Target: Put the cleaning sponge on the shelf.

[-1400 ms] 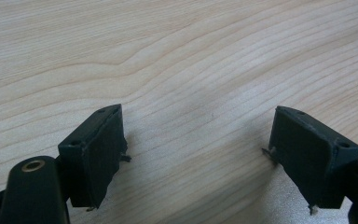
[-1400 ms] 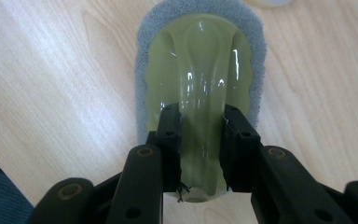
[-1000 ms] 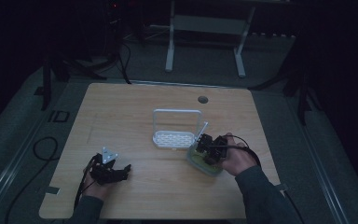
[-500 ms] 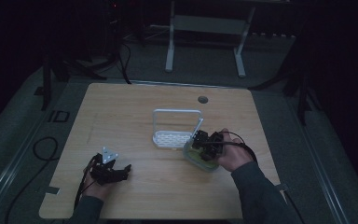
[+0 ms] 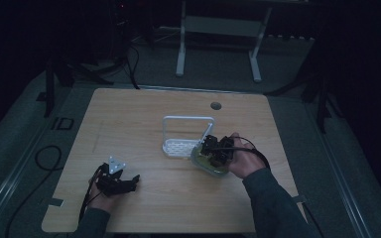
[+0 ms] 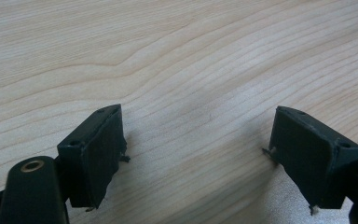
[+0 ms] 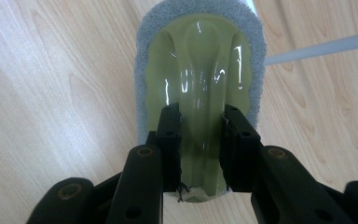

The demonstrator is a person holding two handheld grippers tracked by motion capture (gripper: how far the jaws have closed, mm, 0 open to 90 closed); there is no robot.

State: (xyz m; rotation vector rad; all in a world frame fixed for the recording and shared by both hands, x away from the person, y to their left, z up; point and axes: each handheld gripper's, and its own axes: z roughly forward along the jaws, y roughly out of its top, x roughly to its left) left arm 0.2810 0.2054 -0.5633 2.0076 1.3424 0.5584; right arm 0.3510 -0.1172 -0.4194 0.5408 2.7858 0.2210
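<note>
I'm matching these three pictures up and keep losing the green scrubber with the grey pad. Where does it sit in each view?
High view: the green scrubber lies right of centre on the table, under the right gripper, just right of the white rack.
Left gripper view: not in this picture.
Right gripper view: the scrubber fills the centre, its raised ridge pinched between the jaws.
Shared landmark: the wooden tabletop.

Right claw (image 5: 212,147) has carried the green scrubber (image 7: 200,88) leftward, beside the rack (image 5: 186,134).
</note>
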